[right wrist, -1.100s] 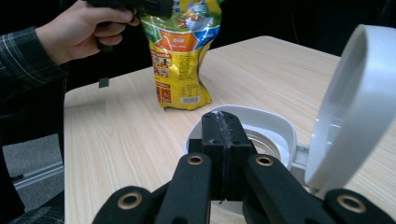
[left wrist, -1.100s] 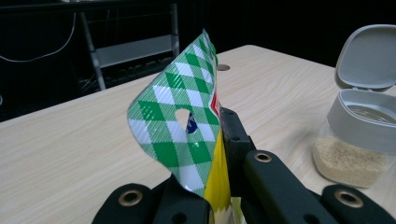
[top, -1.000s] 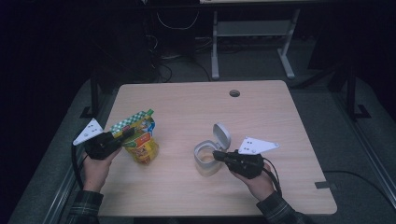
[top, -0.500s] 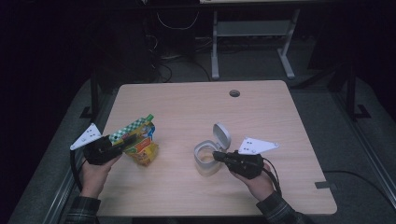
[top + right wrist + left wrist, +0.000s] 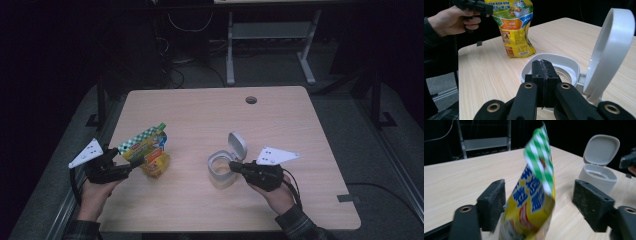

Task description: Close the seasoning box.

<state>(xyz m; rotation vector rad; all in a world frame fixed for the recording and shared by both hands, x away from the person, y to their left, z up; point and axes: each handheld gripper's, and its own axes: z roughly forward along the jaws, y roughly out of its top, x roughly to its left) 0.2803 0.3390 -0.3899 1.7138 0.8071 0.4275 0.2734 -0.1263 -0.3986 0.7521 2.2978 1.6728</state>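
Note:
A yellow snack pouch (image 5: 150, 152) with a green-checked top stands on the table's left part. My left gripper (image 5: 130, 166) is open around it; in the left gripper view the pouch (image 5: 534, 195) rises between the two pads, close to the left pad (image 5: 492, 205). A white container (image 5: 220, 171) sits mid-table with its hinged lid (image 5: 238, 145) swung up. My right gripper (image 5: 234, 164) is shut, with its tips (image 5: 542, 65) at the near rim of the container (image 5: 566, 62). Whether they touch the rim I cannot tell. The pouch (image 5: 516, 27) and the left gripper (image 5: 474, 5) show beyond it.
The wooden table (image 5: 200, 115) has a round cable hole (image 5: 251, 100) near its far edge and a small grey tab (image 5: 347, 198) at the near right corner. A metal frame (image 5: 270, 35) stands on the dark floor behind.
The left hand and its gripper have shifted a little toward the table's near-left edge, and the pouch leans more that way. The right gripper and the container have stayed put.

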